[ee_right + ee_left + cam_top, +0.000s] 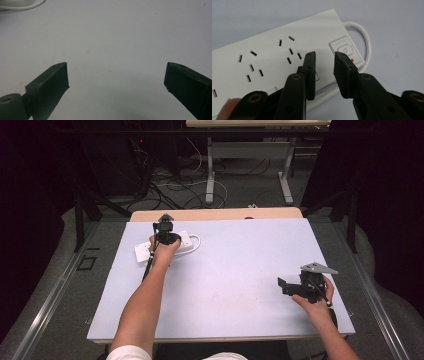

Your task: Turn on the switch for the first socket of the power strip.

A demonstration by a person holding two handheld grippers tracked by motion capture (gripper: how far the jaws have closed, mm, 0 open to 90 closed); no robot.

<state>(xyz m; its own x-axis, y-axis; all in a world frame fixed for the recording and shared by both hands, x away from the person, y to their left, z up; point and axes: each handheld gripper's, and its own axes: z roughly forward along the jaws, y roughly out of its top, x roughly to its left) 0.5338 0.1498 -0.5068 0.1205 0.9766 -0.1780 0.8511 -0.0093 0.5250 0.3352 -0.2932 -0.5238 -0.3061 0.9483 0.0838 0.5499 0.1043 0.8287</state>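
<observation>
Right gripper view, looking along the right tool (116, 75) toward the table (112, 32). The two black jaws rise from the lower corners and stand wide apart, with nothing between them (bare pale surface shows in the gap). A faint small mark (88, 51) lies on the table above the gap. In the upper left corner, a curved white cable (27, 7) rests on the table, well apart from both jaws, beside the edge of a white object too cropped to identify.

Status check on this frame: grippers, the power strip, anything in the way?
Left gripper open over power strip, by its switch, gripping nothing. Right gripper open, over bare mat. Nothing in the way.
</observation>
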